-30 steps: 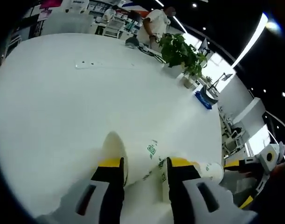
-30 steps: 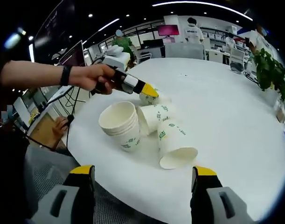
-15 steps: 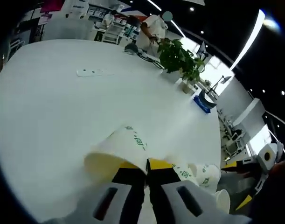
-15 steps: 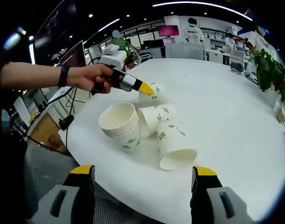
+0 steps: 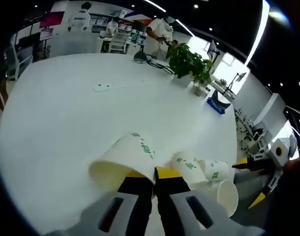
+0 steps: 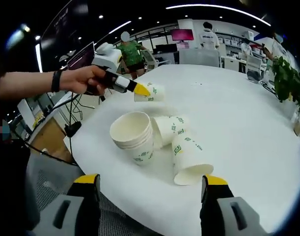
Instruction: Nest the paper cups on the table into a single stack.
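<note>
My left gripper (image 5: 154, 178) is shut on the wall of a white paper cup (image 5: 125, 157) with green print, holding it on its side. In the right gripper view a hand holds that left gripper (image 6: 139, 89) with the held cup (image 6: 153, 92) in the air, beyond the other cups. On the round white table (image 6: 238, 113) stands a nested stack of cups (image 6: 134, 136), mouth towards me. Two single cups lie beside it, one (image 6: 172, 128) behind and one (image 6: 189, 160) at the right. My right gripper (image 6: 150, 181) is open at the near table edge, holding nothing.
A potted plant (image 5: 190, 59) and a blue object (image 5: 216, 104) stand at the table's far rim. A flat white strip (image 5: 108, 87) lies mid-table. People stand by desks beyond the table. The table edge (image 6: 105, 169) runs just ahead of my right jaws.
My left gripper closed on a lying cup and has lifted it up off the table, away from the others. The right gripper has stayed open and nearly still.
</note>
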